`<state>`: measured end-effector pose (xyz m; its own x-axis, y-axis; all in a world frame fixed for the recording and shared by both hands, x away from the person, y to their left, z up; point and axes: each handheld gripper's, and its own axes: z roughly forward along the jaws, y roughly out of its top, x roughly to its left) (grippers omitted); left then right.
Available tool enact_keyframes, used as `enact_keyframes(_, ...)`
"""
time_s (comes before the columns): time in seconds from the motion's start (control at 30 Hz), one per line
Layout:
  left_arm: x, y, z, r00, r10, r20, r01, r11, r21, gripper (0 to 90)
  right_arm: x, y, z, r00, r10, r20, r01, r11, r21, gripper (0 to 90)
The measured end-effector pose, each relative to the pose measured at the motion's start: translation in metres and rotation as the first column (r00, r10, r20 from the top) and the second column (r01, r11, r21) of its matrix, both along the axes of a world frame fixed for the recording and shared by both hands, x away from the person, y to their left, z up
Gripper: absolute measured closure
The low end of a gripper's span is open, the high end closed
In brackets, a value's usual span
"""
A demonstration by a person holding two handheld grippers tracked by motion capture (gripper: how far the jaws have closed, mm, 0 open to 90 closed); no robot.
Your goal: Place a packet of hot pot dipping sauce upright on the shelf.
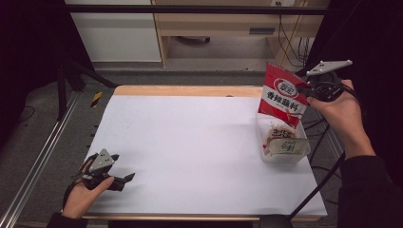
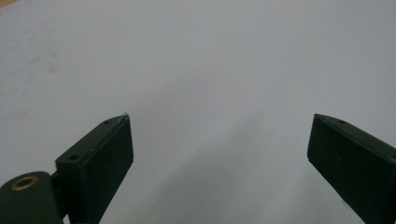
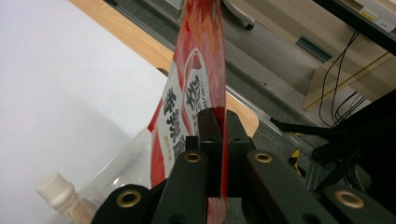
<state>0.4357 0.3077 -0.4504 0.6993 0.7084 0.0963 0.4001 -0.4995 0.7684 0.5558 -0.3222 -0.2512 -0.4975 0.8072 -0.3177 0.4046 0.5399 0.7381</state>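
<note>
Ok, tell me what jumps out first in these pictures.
The red snack packet stands out, held in the air over the clear plastic tub at the table's right edge, pinched by its edge in the right gripper. Far off at the near left corner of the white table, the left gripper rests open.

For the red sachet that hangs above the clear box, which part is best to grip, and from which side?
Grip the flat side edge of the red sachet, coming from the right, as the right tongs do now, shut on that edge. It is thin and hangs upright over the clear box, so its edge faces that hand.
</note>
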Motion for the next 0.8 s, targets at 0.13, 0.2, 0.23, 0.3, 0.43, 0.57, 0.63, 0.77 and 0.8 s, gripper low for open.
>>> enact_keyframes(0.13, 0.000, 0.000, -0.001, 1.0000, 0.000, -0.002, 0.000, 1.0000, 0.003, 6.7, -0.001, -0.006, -0.001, 0.9999, -0.013, -0.003, 0.013, 0.9999, 0.003, 89.9)
enact_keyframes(0.2, 0.000, 0.000, 0.000, 1.0000, 0.000, 0.000, 0.000, 1.0000, 0.003, 6.7, -0.002, -0.008, -0.002, 0.9998, -0.019, -0.002, 0.019, 0.9998, 0.006, 89.9)
enact_keyframes(0.23, 0.000, 0.000, 0.000, 1.0000, -0.003, -0.003, 0.003, 1.0000, 0.003, 6.7, -0.002, -0.008, -0.002, 0.9998, -0.018, -0.001, 0.018, 0.9998, 0.005, 89.9)
enact_keyframes(0.3, 0.000, 0.000, 0.000, 1.0000, -0.002, 0.000, 0.002, 1.0000, 0.002, 6.8, -0.001, -0.009, -0.003, 0.9997, -0.025, -0.004, 0.025, 0.9997, 0.007, 89.9)
enact_keyframes(0.43, 0.000, 0.000, 0.000, 1.0000, -0.002, -0.001, 0.002, 1.0000, 0.001, 6.7, 0.000, -0.010, -0.008, 0.9996, -0.026, -0.011, 0.026, 0.9997, 0.001, 89.9)
enact_keyframes(0.57, 0.000, 0.000, 0.000, 1.0000, -0.003, -0.001, 0.003, 1.0000, 0.002, 6.7, 0.002, -0.010, -0.014, 0.9993, -0.029, -0.022, 0.029, 0.9995, 0.009, 89.9)
enact_keyframes(0.63, 0.000, 0.000, 0.000, 1.0000, -0.002, -0.001, 0.002, 1.0000, 0.002, 6.7, 0.002, -0.011, -0.017, 0.9993, -0.029, -0.023, 0.030, 0.9995, 0.014, 89.9)
enact_keyframes(0.77, 0.000, 0.000, -0.001, 1.0000, -0.004, -0.003, 0.004, 1.0000, 0.003, 6.8, 0.003, -0.011, -0.022, 0.9991, -0.028, -0.033, 0.029, 0.9994, 0.020, 89.9)
enact_keyframes(0.8, 0.000, -0.001, -0.001, 1.0000, -0.004, -0.003, 0.004, 1.0000, 0.004, 6.7, 0.003, -0.011, -0.023, 0.9990, -0.029, -0.034, 0.030, 0.9992, 0.025, 89.9)
